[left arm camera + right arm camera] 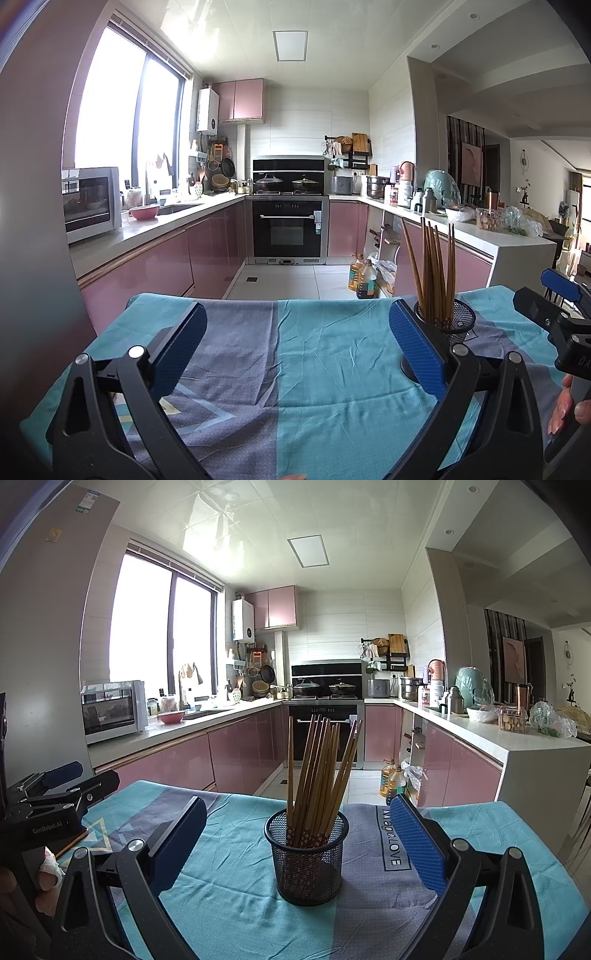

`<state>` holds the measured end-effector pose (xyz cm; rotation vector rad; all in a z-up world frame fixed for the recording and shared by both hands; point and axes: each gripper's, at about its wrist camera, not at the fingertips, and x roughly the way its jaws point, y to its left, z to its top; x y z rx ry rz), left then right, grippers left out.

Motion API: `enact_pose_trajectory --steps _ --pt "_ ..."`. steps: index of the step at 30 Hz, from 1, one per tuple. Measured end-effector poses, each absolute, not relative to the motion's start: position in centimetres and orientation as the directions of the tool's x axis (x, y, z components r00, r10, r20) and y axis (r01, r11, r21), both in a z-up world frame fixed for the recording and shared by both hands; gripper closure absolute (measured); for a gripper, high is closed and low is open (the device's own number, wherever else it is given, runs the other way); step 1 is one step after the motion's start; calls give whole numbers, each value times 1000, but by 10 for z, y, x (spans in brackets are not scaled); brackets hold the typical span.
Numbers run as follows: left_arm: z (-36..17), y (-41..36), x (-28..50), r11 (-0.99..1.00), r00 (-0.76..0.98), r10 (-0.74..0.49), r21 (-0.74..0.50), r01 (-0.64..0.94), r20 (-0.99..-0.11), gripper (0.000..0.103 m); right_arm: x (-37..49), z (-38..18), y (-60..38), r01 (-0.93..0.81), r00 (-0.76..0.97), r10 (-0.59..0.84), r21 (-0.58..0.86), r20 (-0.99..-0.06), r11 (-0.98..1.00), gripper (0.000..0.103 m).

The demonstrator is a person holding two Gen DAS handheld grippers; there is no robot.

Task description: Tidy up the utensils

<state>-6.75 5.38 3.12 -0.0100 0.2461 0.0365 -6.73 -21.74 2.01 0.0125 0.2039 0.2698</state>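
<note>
Wooden chopsticks (317,771) stand bundled in a black mesh cup (307,860), fanned out and leaning against its rim, patterned ends down inside. Cup sits on the table's teal-and-grey cloth (236,886), toward the middle in the right wrist view; in the left wrist view it shows at far right, partly behind one blue pad

Handling, as a judgement: sticks look thin, stiff, light, smooth-finished, so likely to slip or pivot if pinched at a single point. Best hold probably on the upper shafts, above the rim, where they stand free. Cup looks light too and may tip or slide on the loose, wrinkled cloth if the sticks drag on it

Right hand-held gripper (297,845): jaws spread wide, nothing between the pads, cup framed between them but untouched. Left hand-held gripper (295,343): also spread wide, empty, over bare cloth, well left of the cup

No loose utensils visible on the cloth. Kitchen counters (491,734) behind carry pots, jars, bags, none involved
</note>
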Motion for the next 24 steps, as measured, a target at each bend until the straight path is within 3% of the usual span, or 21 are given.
enact_pose_trajectory --steps 24 --pt "25 53 -64 999 966 30 -3 -32 -256 6 -67 20 -218 -262 943 265 42 -201 964 7"
